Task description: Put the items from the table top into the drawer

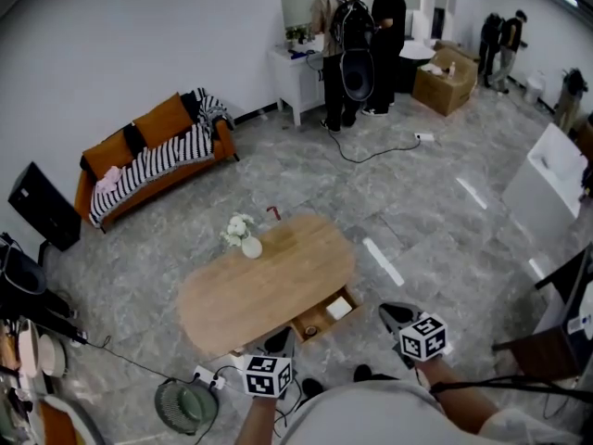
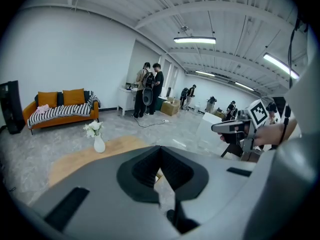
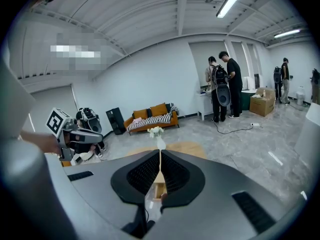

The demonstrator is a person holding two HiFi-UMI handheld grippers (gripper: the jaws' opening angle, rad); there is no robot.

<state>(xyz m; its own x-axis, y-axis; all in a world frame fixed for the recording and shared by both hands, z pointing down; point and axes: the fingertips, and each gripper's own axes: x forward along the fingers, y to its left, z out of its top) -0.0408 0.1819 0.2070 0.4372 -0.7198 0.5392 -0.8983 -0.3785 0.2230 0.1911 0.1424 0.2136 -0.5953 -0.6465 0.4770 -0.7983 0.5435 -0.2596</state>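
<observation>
Drawer (image 1: 322, 322) half under table (image 1: 269, 281), its contents (image 1: 339, 308) small and indistinct

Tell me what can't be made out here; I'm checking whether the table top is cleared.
- Drawer contents, head view: too small to name.
- Table near side, both gripper views: hidden behind the jaws.
- Anything small beside the vase, head view: too small to tell.

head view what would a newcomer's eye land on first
The oval wooden table mid-floor, with a white vase of flowers at its far left end and its drawer pulled open on the near side. Beyond it, the orange sofa with a striped blanket stands by the left wall.
</observation>
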